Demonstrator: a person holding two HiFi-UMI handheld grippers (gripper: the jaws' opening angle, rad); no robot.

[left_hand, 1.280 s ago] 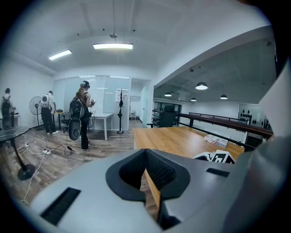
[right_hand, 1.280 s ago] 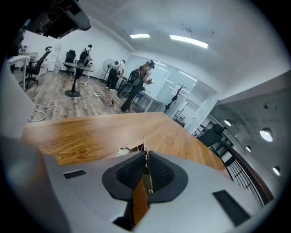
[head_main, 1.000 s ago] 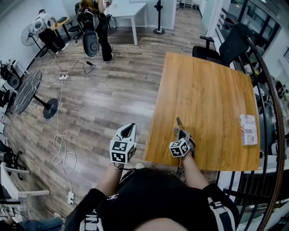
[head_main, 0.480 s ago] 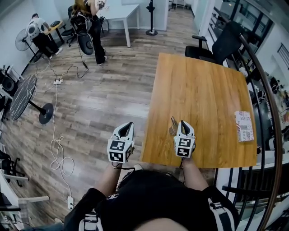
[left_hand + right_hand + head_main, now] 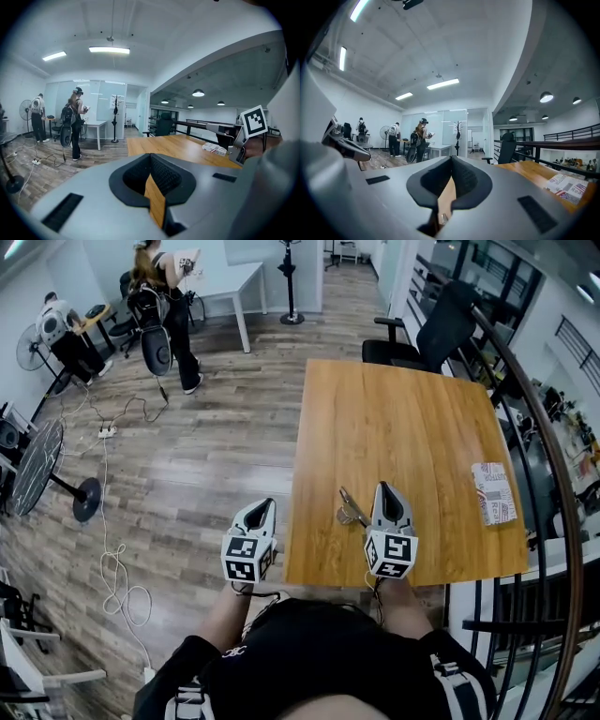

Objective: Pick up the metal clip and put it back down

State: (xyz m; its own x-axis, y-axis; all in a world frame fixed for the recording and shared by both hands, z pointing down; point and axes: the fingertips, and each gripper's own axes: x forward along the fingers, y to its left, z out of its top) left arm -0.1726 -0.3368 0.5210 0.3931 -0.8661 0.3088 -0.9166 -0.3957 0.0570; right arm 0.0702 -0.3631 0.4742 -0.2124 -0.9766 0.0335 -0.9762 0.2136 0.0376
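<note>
Both grippers have their jaws pressed together with nothing between them. Close to the near edge of the wooden table (image 5: 403,427), the metal clip (image 5: 349,509) lies just left of the right gripper (image 5: 385,489). The left gripper (image 5: 265,505) hangs further left, off the table's left edge.

No legible text or numbers. The printed packet (image 5: 492,493) by the right edge of the surface (image 5: 403,427) bears red lettering too small to read.
</note>
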